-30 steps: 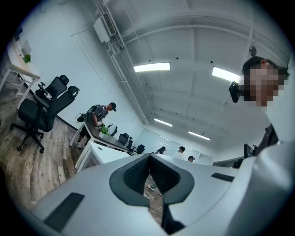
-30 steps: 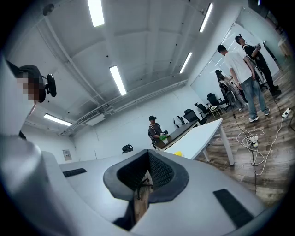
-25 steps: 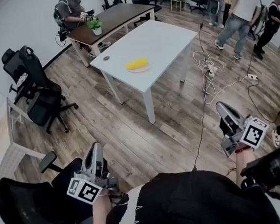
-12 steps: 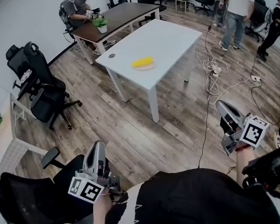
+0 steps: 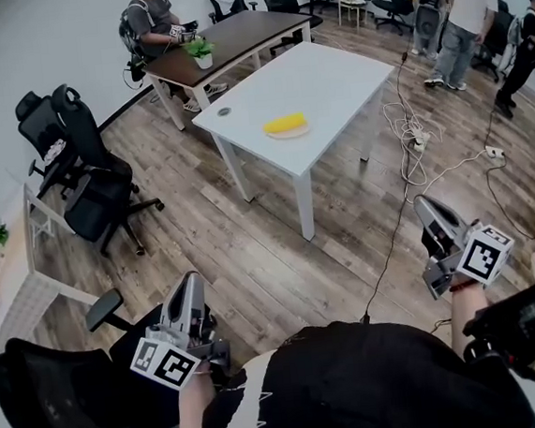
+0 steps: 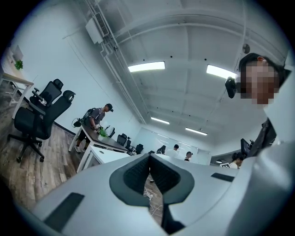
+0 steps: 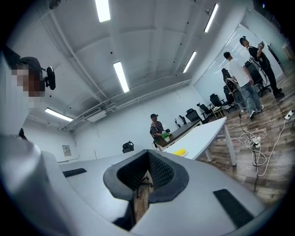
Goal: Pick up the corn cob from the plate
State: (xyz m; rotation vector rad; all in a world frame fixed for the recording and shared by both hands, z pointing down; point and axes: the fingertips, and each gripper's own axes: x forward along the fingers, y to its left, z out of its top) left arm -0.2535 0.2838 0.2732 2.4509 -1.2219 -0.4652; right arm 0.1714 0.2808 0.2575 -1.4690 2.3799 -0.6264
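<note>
Lying on plate (image 5: 290,134), corn cob (image 5: 284,123), well beyond left tool (image 5: 191,281), right tool (image 5: 425,203)

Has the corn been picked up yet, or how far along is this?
Done: nothing yet. The corn cob lies on its plate on the white table, a stretch of floor away from the person. In hand: nothing. The left gripper and right gripper are both shut and empty, held near the body. Left: reach the table, open a gripper, close on the cob and lift it.
</note>
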